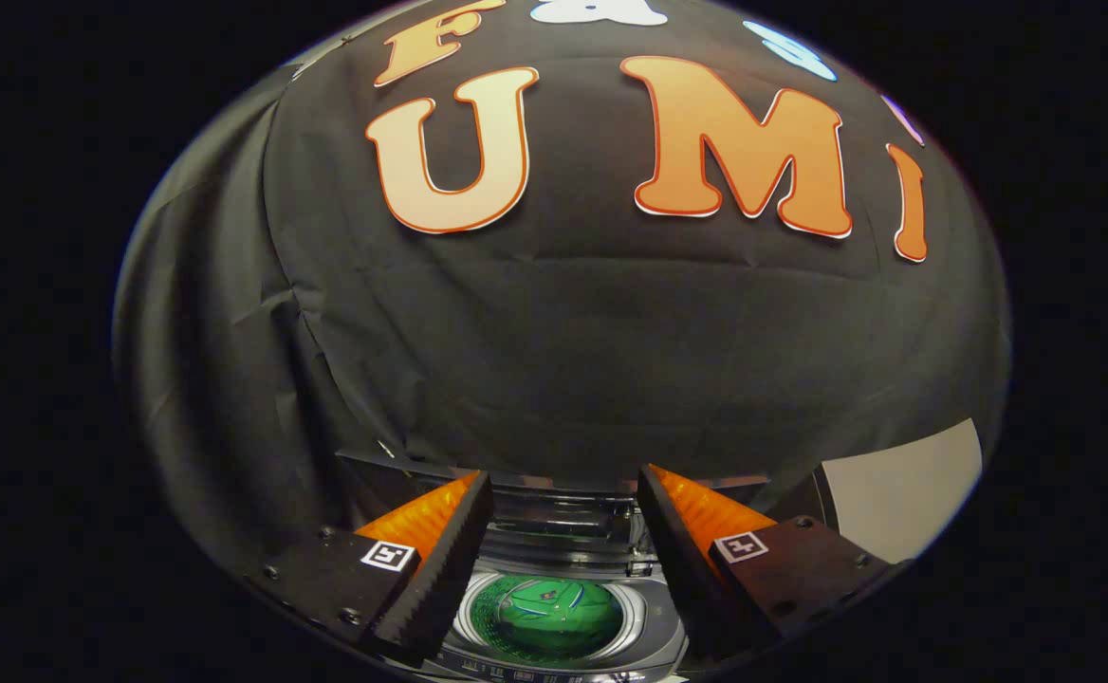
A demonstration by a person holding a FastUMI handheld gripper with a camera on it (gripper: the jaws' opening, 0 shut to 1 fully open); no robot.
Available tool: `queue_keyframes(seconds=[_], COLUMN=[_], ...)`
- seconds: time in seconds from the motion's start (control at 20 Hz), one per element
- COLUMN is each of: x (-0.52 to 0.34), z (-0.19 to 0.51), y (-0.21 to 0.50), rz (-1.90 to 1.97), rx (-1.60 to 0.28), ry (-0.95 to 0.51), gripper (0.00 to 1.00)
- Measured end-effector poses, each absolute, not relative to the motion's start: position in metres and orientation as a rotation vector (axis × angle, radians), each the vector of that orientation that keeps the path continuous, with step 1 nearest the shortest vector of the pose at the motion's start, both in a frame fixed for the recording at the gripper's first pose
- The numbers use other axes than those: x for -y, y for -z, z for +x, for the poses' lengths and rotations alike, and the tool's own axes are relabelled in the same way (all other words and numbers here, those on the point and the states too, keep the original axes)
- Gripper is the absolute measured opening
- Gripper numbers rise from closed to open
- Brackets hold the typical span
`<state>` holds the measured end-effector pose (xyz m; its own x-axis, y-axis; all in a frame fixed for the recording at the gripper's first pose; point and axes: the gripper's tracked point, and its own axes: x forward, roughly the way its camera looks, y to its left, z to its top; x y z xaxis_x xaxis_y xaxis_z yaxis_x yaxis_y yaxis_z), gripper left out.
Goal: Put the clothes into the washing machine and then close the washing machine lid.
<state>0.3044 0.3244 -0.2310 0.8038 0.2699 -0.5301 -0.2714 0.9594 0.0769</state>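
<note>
**Inspector:** Claw (pixel 562 493) first. How do the fingers stand?

**Onlooker:** Spread well apart, nothing between them. Each finger (pixel 440 560) is black with a toothed inner face and an orange ribbed outer side. Both point toward the booth's black cloth wall (pixel 554 332).

**Inspector:** Any markings on the tool?

**Onlooker:** One small square black-and-white tag (pixel 389 556) on the left finger's base, a matching one on the right. They are coded patterns, not words.

**Inspector:** Location of the washing machine?

**Onlooker:** Below the claw, seen in the gap between the fingers. The washing machine (pixel 649 617) has a grey top with a round opening. Its lid (pixel 554 517) is raised at the back, beyond the opening, just ahead of the fingertips.

**Inspector:** And the clothes?

**Onlooker:** A green garment (pixel 546 615) lies inside the drum, filling the round opening. It carries light lines or print; I cannot make out what.

**Inspector:** Brand or panel writing on the machine?

**Onlooker:** Small marks run along the front edge of the top, too small to read.

**Inspector:** Anything else?

**Onlooker:** A pale panel (pixel 900 484) beyond the right finger, beside the cloth.
</note>
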Motion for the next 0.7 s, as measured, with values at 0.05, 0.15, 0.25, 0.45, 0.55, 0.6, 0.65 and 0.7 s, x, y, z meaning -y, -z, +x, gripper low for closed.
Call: queue_keyframes(seconds=[0.05, 0.15, 0.25, 0.45, 0.55, 0.6, 0.65, 0.7], x=[-0.326, -0.327, -0.328, -0.326, -0.327, -0.327, -0.328, -0.327], z=[0.311, 0.323, 0.334, 0.347, 0.346, 0.345, 0.347, 0.347], y=[0.235, 0.241, 0.249, 0.260, 0.270, 0.276, 0.273, 0.277], rz=[-0.004, 0.002, 0.009, 0.017, 0.033, 0.045, 0.049, 0.043], rx=[-0.570, -0.575, -0.583, -0.595, -0.609, -0.620, -0.591, -0.594], ry=[-0.290, -0.289, -0.287, -0.273, -0.263, -0.258, -0.255, -0.255], gripper=[0.98, 0.98, 0.98, 0.99, 0.98, 0.99, 0.99, 0.99])
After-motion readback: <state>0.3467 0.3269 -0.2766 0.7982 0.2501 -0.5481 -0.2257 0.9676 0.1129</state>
